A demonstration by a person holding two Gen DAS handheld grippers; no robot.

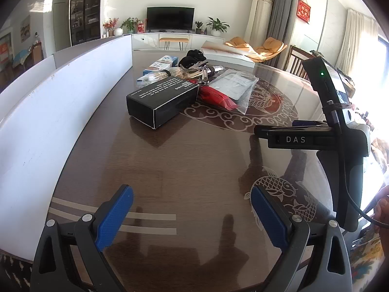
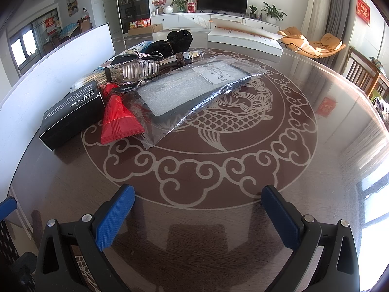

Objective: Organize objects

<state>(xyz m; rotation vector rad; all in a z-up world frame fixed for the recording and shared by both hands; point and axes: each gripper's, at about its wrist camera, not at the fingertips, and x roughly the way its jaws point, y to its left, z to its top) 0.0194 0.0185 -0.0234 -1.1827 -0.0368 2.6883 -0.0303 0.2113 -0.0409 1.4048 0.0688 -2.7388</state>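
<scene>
1 blk box (image 2: 70,119), 1 red packet (image 2: 118,119), 1 bagged phone case (image 2: 192,90).

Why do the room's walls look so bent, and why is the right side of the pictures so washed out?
In both wrist views a fisheye lens bows straight edges, such as the white board. In the left wrist view, window light burns out the right edge behind the right gripper's body. In the right wrist view, glare hazes the glossy table on the right, and the plastic bag glints.
</scene>
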